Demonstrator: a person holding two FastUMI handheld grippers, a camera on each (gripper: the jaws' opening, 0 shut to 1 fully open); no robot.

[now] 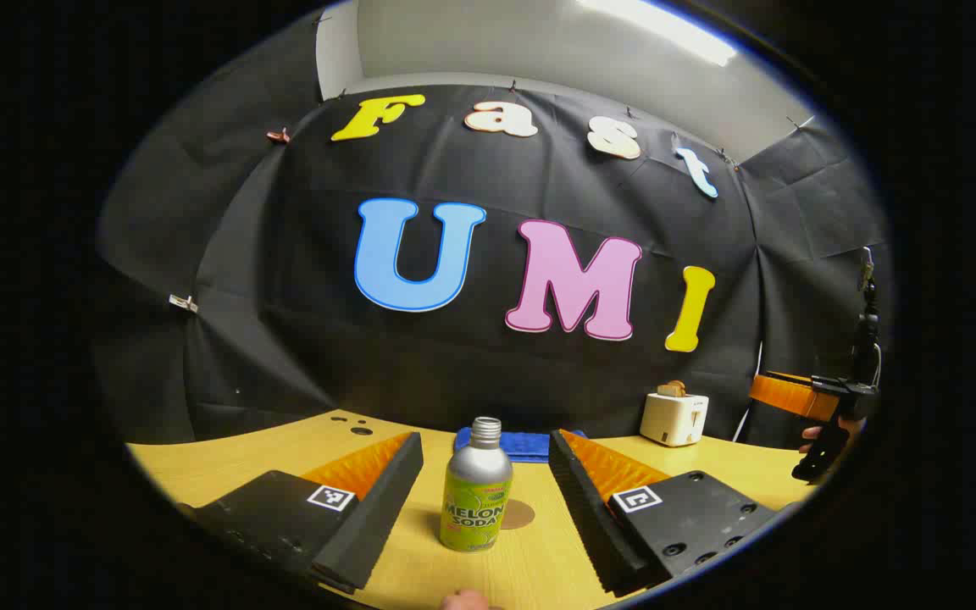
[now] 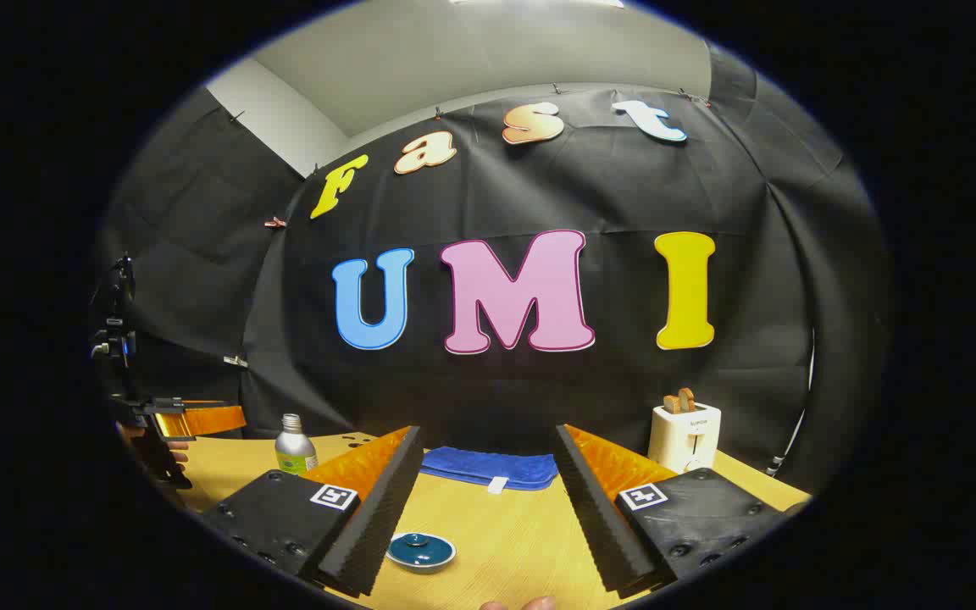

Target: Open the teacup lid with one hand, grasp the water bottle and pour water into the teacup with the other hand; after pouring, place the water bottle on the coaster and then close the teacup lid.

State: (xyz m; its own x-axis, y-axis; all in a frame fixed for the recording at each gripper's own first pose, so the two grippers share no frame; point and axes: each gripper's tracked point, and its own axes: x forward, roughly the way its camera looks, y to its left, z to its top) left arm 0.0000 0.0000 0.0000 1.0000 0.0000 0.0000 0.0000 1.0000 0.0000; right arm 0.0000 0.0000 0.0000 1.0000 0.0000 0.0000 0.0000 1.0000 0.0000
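Nearest the lens in the left gripper view: left gripper (image 1: pixel 485 508), fingers spread wide and released, holding nothing, low over a wooden table (image 1: pixel 225 462). Between those fingers but touching neither, a water bottle (image 1: pixel 476 496), upright on the table, silver shoulder and screw top, green label. Just behind and beside the bottle's base, a flat round brown coaster (image 1: pixel 519 513), partly hidden by the bottle. Farther back, against the booth wall, a folded blue cloth (image 1: pixel 518 445). Off to the right near the wall, a cream toaster (image 1: pixel 673 418) with bread poking from its slot. At the far right edge, the right gripper (image 1: pixel 806 405) seen side-on with a hand behind it.

Nearest the lens in the right gripper view: right gripper (image 2: pixel 484 512), likewise spread open and gripping nothing, above the same table (image 2: pixel 505 529). Just inside its left finger, low in the view, a teacup (image 2: pixel 421 551) with a dark teal lid (image 2: pixel 414 546) still seated, small knob at the middle; touching neither finger. Beyond the fingers, the blue cloth (image 2: pixel 488 468) with a small white tag at its front edge. Toaster (image 2: pixel 684 436) to the right by the wall. Water bottle (image 2: pixel 294 446) standing well to the left, and past it the left gripper (image 2: pixel 174 424) at the left edge, a hand wrapped round its handle.
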